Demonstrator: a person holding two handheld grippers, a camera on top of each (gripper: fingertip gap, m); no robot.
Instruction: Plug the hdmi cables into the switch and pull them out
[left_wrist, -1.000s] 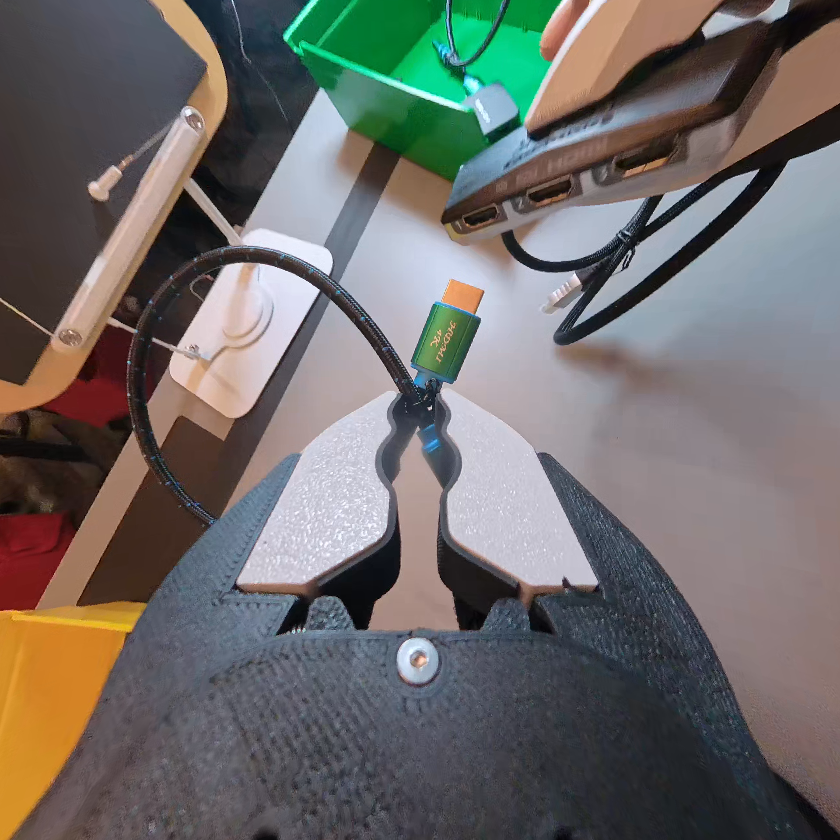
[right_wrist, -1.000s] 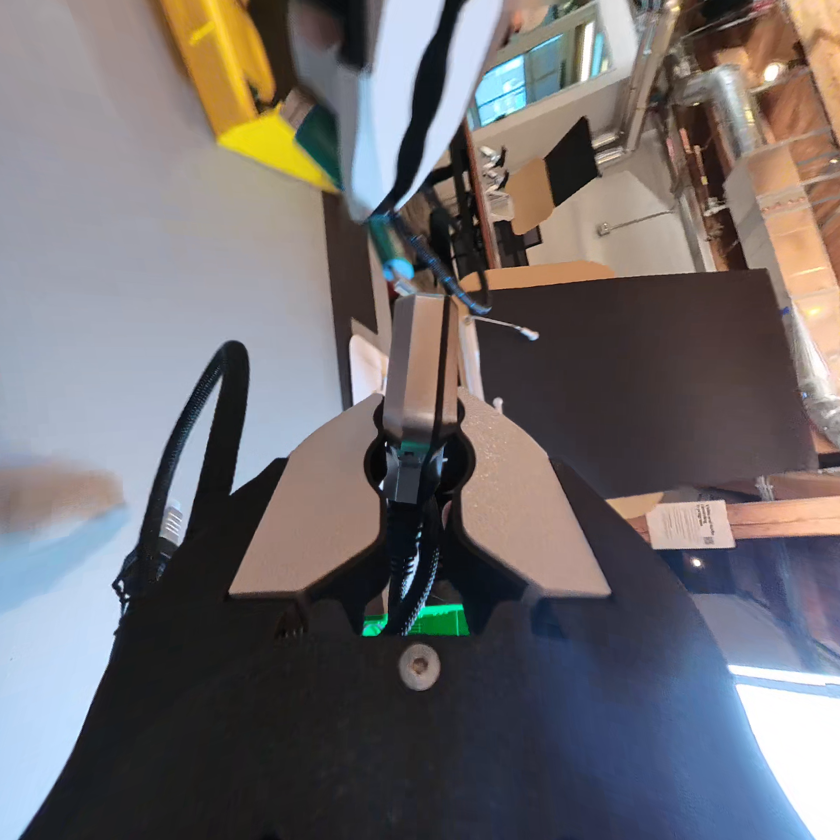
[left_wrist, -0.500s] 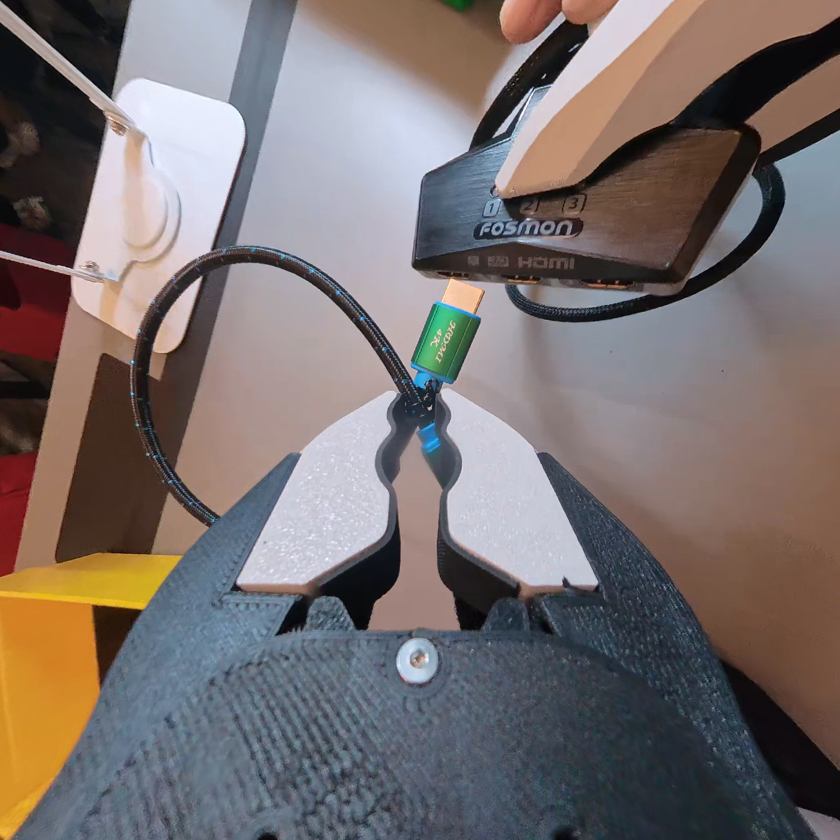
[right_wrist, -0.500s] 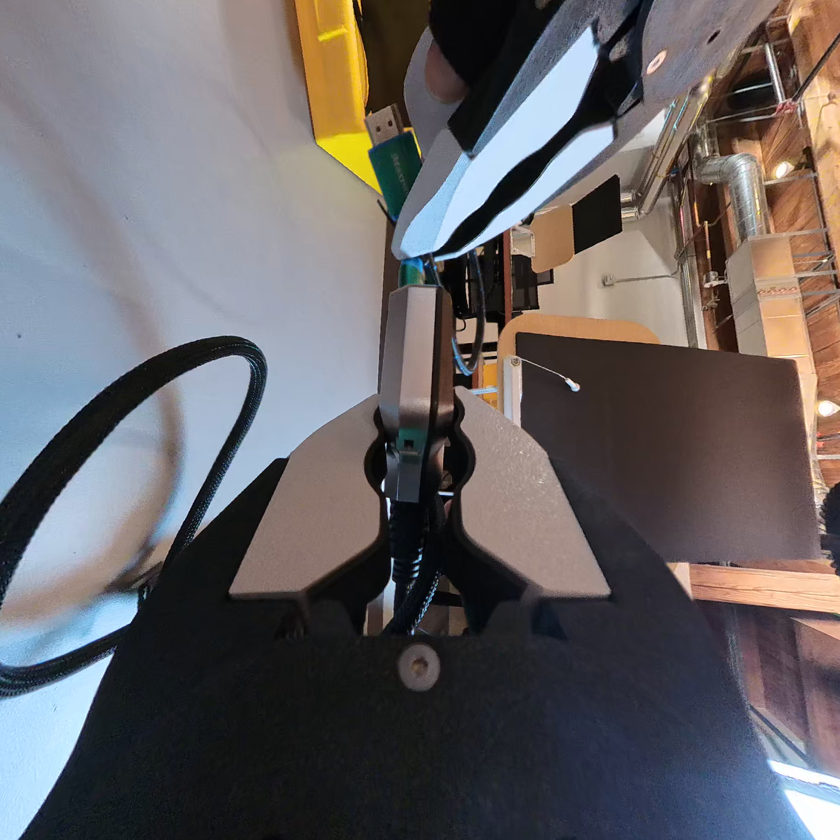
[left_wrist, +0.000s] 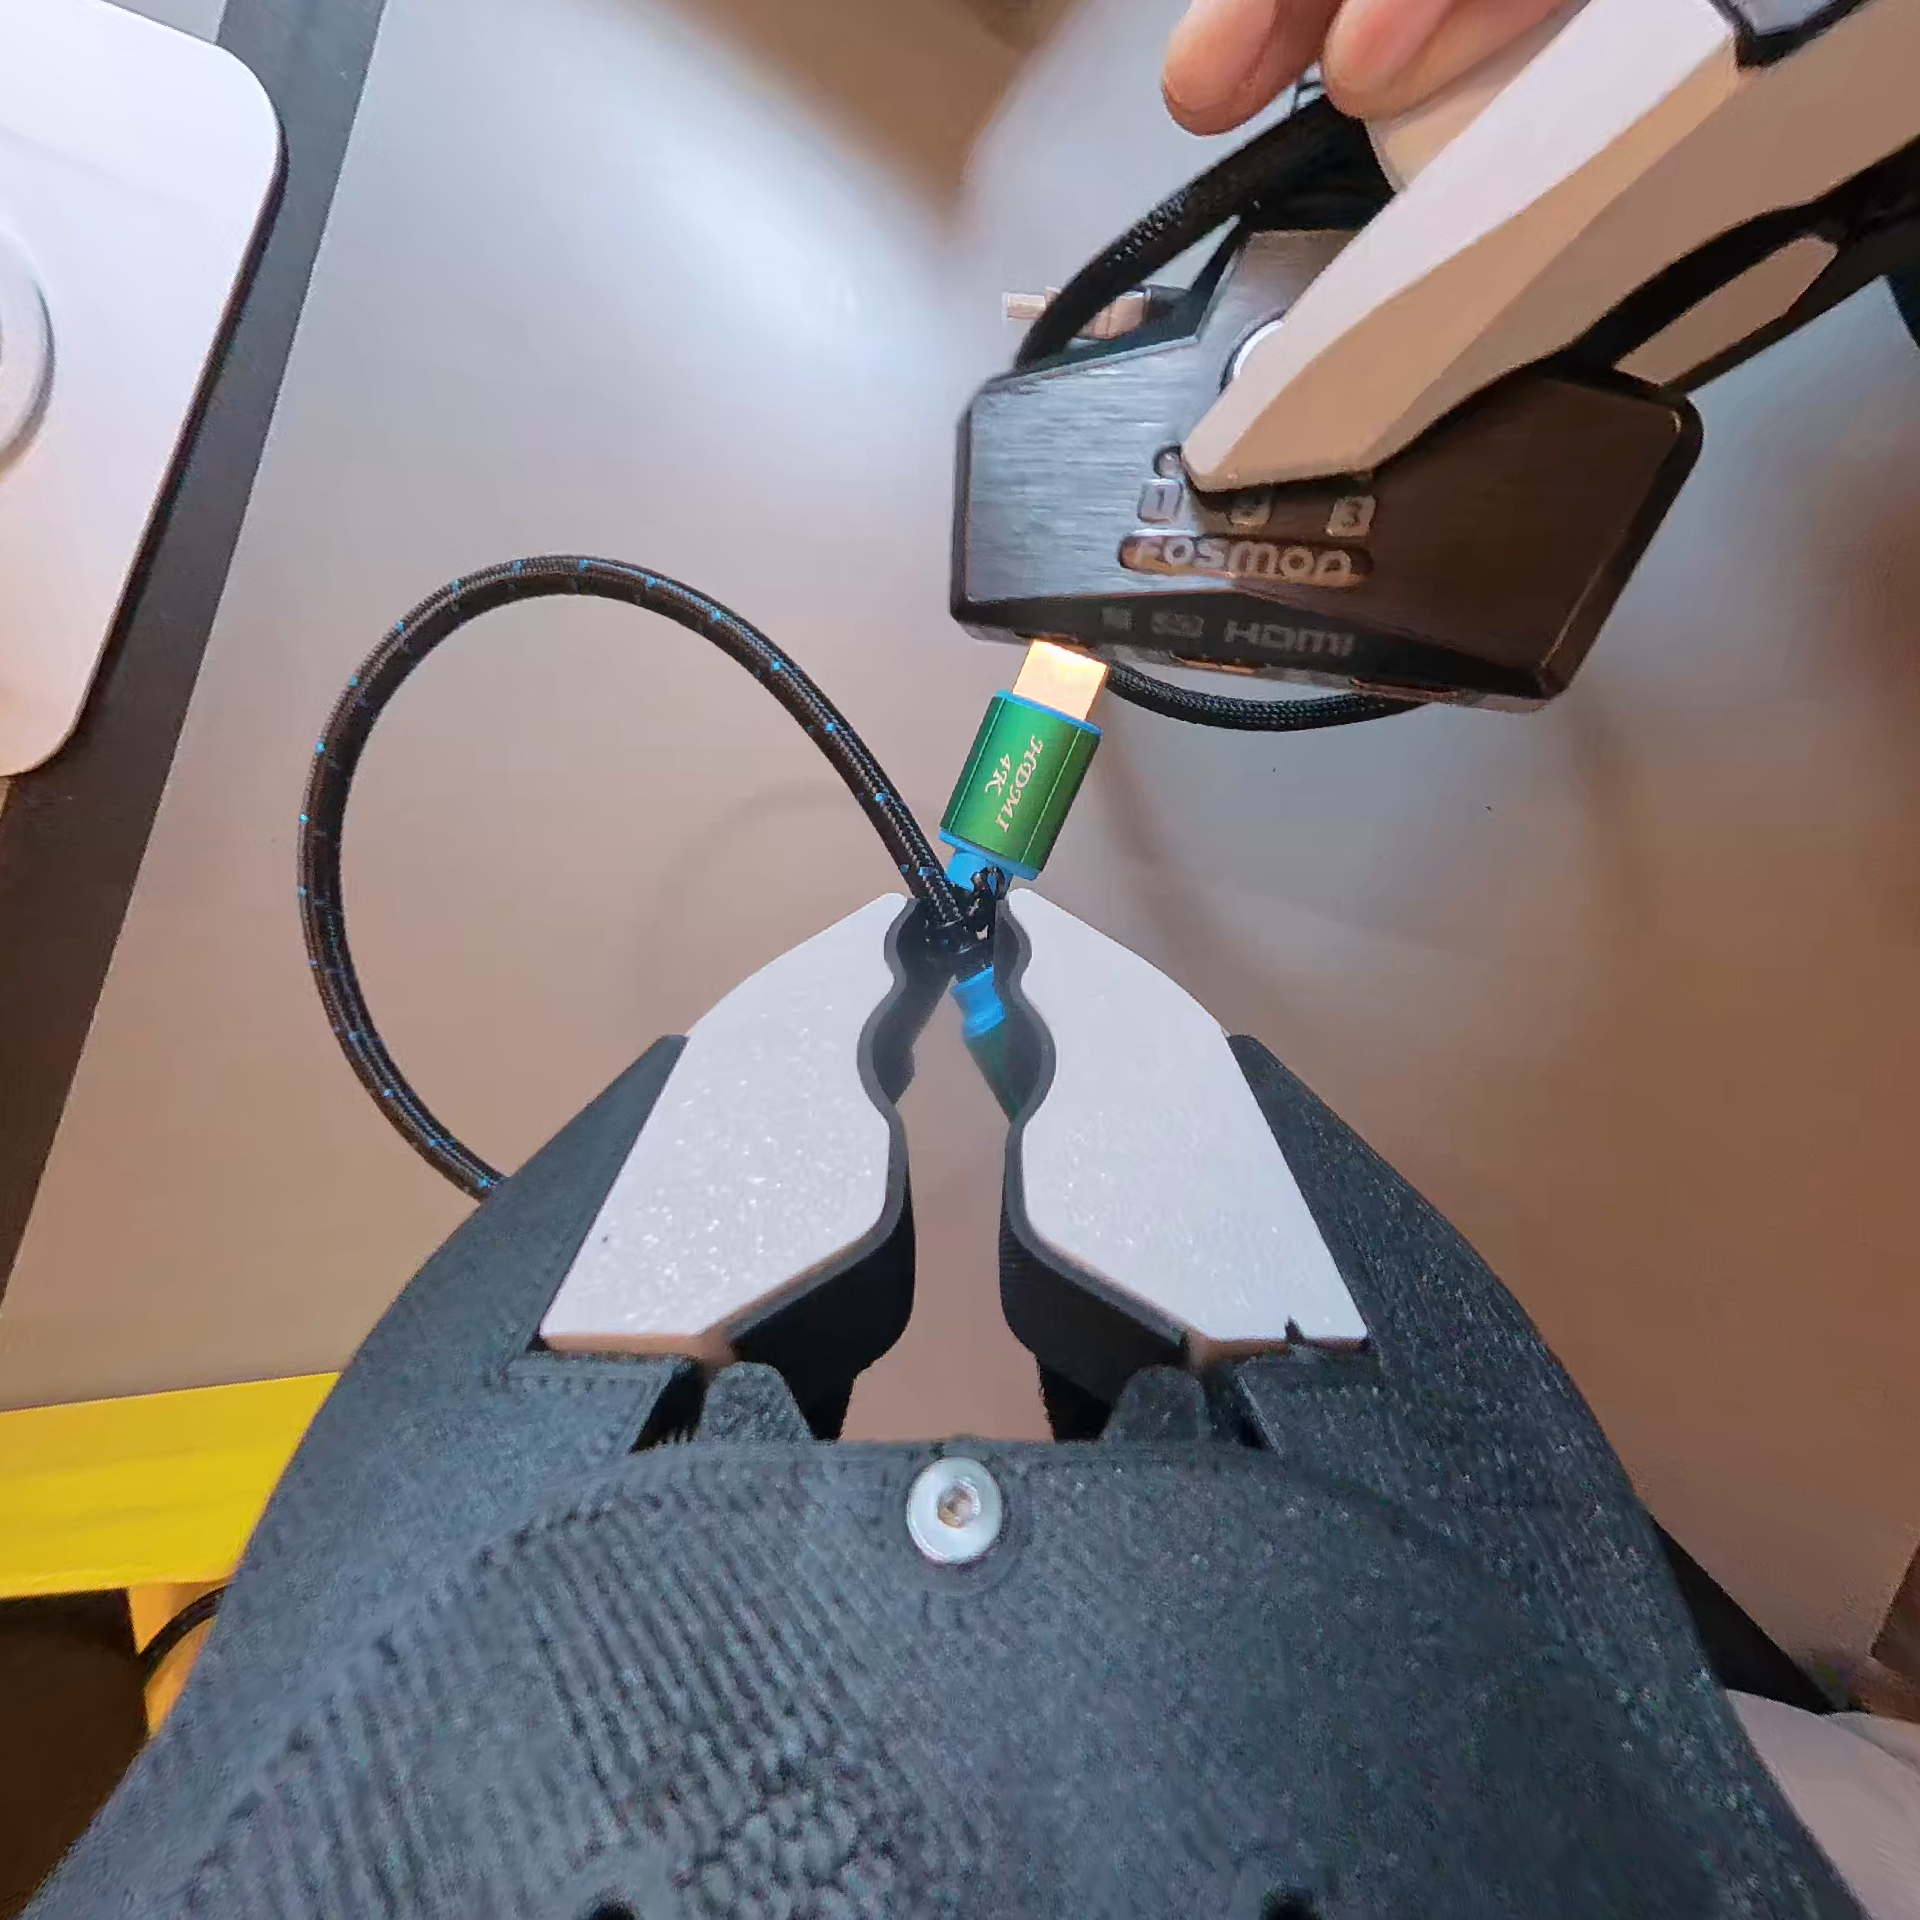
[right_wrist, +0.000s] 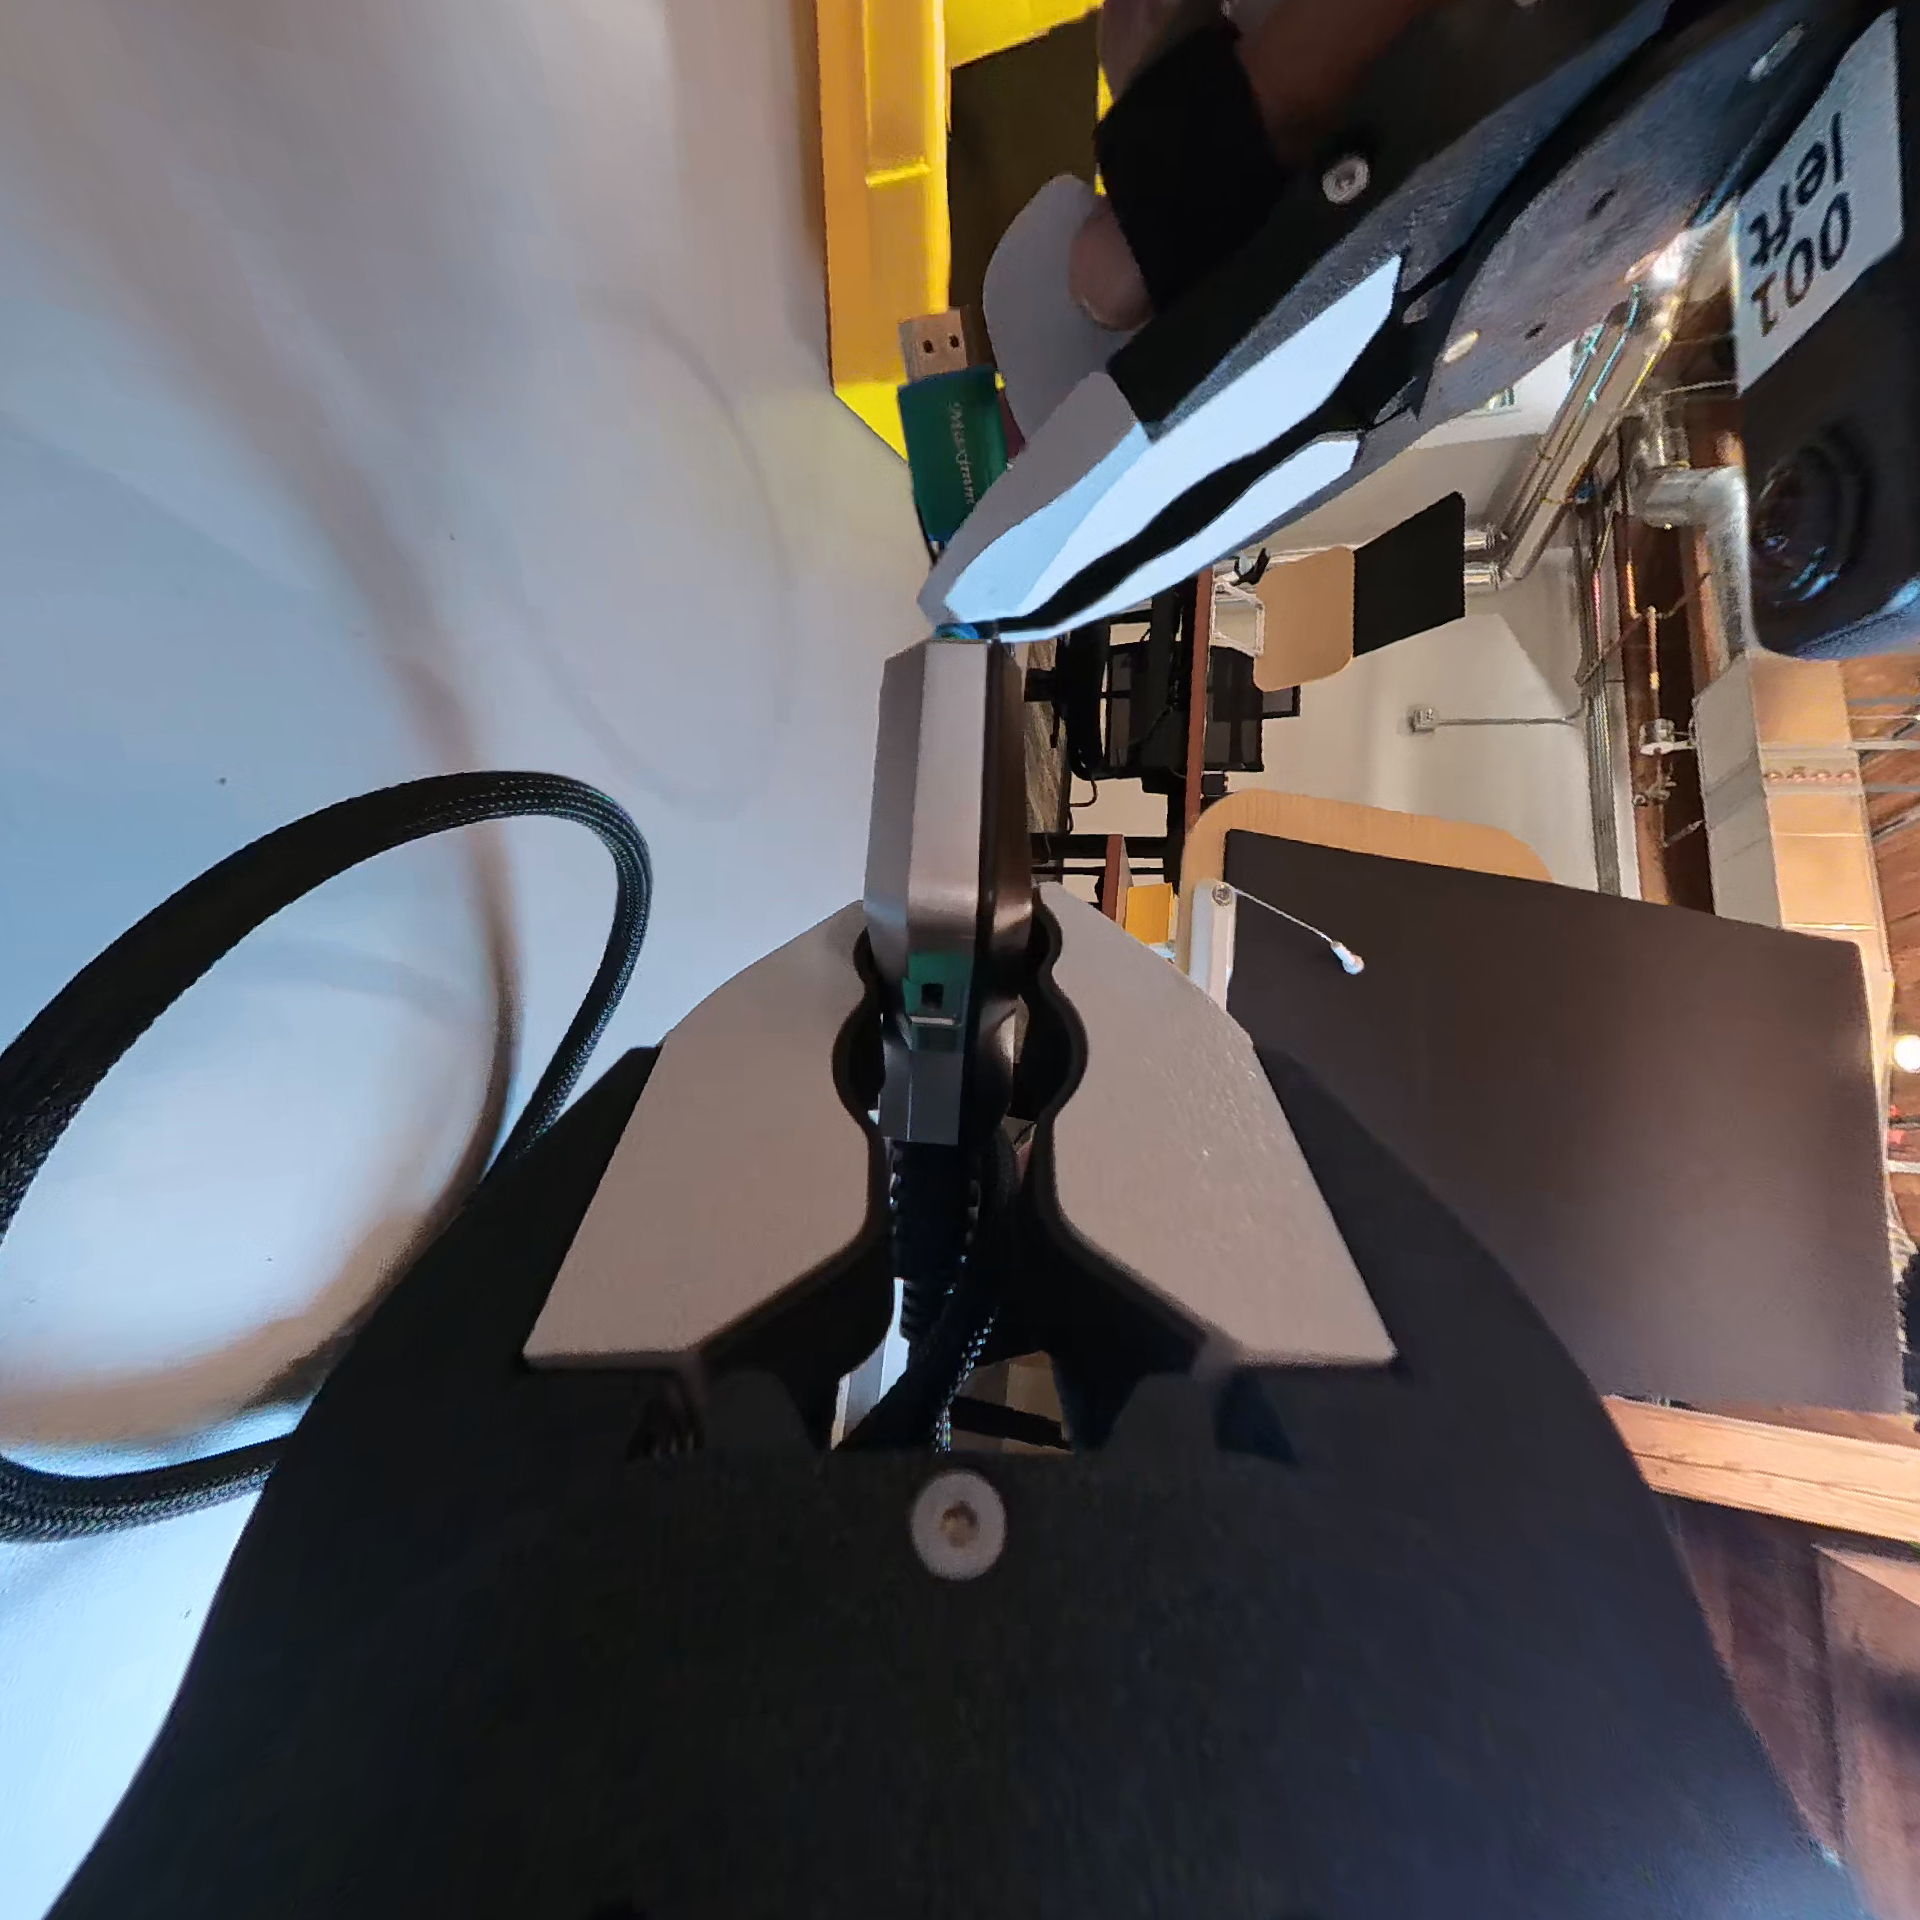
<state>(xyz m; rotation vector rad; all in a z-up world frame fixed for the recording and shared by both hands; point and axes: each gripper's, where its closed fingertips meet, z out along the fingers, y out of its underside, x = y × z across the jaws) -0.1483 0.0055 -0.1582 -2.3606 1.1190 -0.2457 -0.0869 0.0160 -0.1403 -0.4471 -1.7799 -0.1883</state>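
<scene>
My left gripper (left_wrist: 961, 904) is shut on a black-and-blue braided HDMI cable (left_wrist: 343, 790), just behind its green plug (left_wrist: 1023, 795). The plug's gold tip (left_wrist: 1060, 675) touches the leftmost port of the black switch (left_wrist: 1091, 499); most of the tip still shows. My right gripper (right_wrist: 951, 914) is shut on the switch (right_wrist: 925, 790), seen edge-on there and held above the table. A right finger (left_wrist: 1455, 312) shows clamped on the switch. The left gripper (right_wrist: 966, 608) shows at the switch's far end, with a second green plug (right_wrist: 951, 436) beside it.
The switch's own black braided cable (right_wrist: 312, 935) loops over the pale table (left_wrist: 1455, 1039). A white stand base (left_wrist: 104, 364) lies at the left edge and a yellow bin (left_wrist: 135, 1475) at the near left. A person's fingers (left_wrist: 1299, 62) hold the right gripper. A dark panel (right_wrist: 1558, 1143) stands behind. My hands' fingertips stand some 7 centimeters from each other.
The switch and the green plug have come together: a second ago they were well apart, and now the gold tip is at the leftmost port. Both grippers stayed shut.
</scene>
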